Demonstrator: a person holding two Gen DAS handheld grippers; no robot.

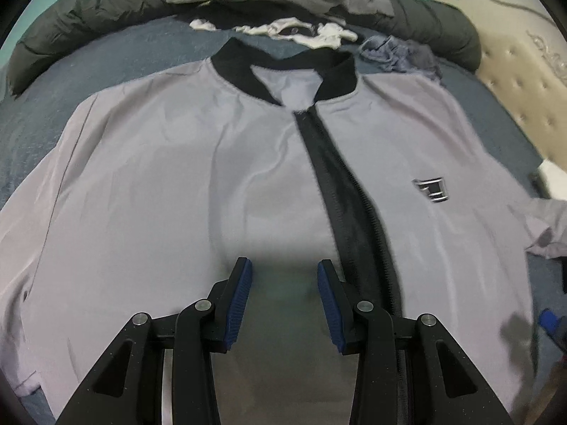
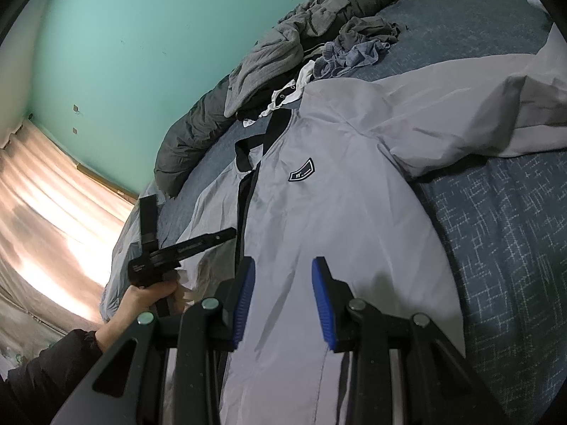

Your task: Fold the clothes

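- The jacket (image 1: 198, 177) lies face up, flat on the bed (image 1: 106, 63), zip (image 1: 347, 205) running straight away from both grippers toward the black collar (image 1: 283, 71).
- The left gripper (image 1: 285, 297) hangs over the lower front just left of the zip, jaws spread, pinching nothing.
- The right gripper (image 2: 283, 297) hovers over the badge-side panel, jaws likewise apart and empty; the crumpled sleeve (image 2: 478, 106) lies to its right, nearer this hand.
- The fabric is thin, smooth, slightly glossy grey; the collar is ribbed.
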